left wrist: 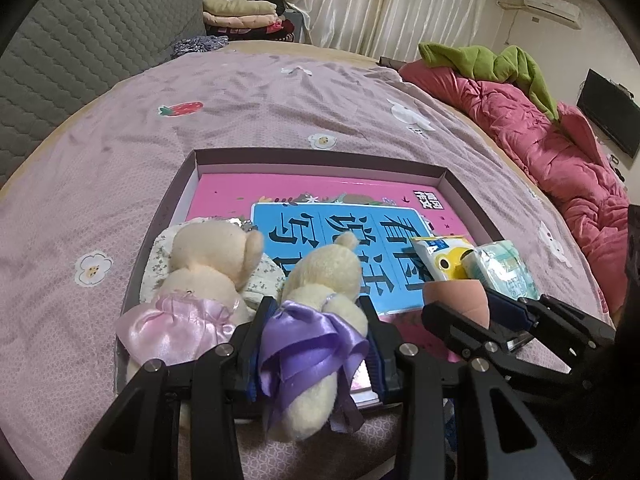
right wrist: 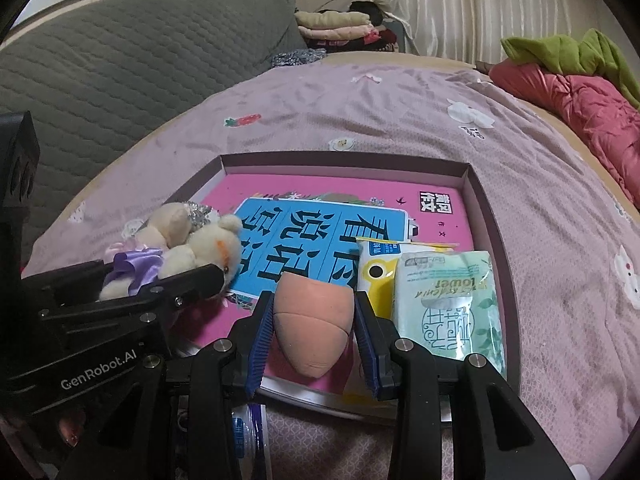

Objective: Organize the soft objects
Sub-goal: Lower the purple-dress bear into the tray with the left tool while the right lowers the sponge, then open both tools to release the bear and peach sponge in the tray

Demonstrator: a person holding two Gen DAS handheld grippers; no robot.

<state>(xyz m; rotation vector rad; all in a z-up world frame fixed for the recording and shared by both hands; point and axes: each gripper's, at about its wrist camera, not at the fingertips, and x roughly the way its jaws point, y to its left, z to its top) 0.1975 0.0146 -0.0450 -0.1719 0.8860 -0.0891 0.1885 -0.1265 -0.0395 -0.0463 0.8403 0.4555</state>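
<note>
A shallow box (left wrist: 320, 160) (right wrist: 480, 184) lies on the bed with a pink and blue book (left wrist: 320, 200) (right wrist: 304, 232) inside. My left gripper (left wrist: 314, 320) is shut on a cream plush bear in a purple satin dress (left wrist: 320, 312) (right wrist: 188, 252), over the box's near edge. A second bear in a pink dress (left wrist: 200, 276) lies in the box's left part. My right gripper (right wrist: 314, 316) (left wrist: 472, 304) is shut on a peach egg-shaped sponge (right wrist: 312, 320) (left wrist: 456, 296). A yellow tissue pack (right wrist: 376, 268) (left wrist: 440, 252) and a green tissue pack (right wrist: 448, 304) (left wrist: 504, 264) lie in the box's right part.
The bed has a lilac sheet (left wrist: 280, 100) with printed patches. A red quilt (left wrist: 540, 132) with a green cloth lies at the right. A grey padded headboard (right wrist: 120, 60) is at the left. Folded clothes (left wrist: 240, 12) are stacked beyond the bed.
</note>
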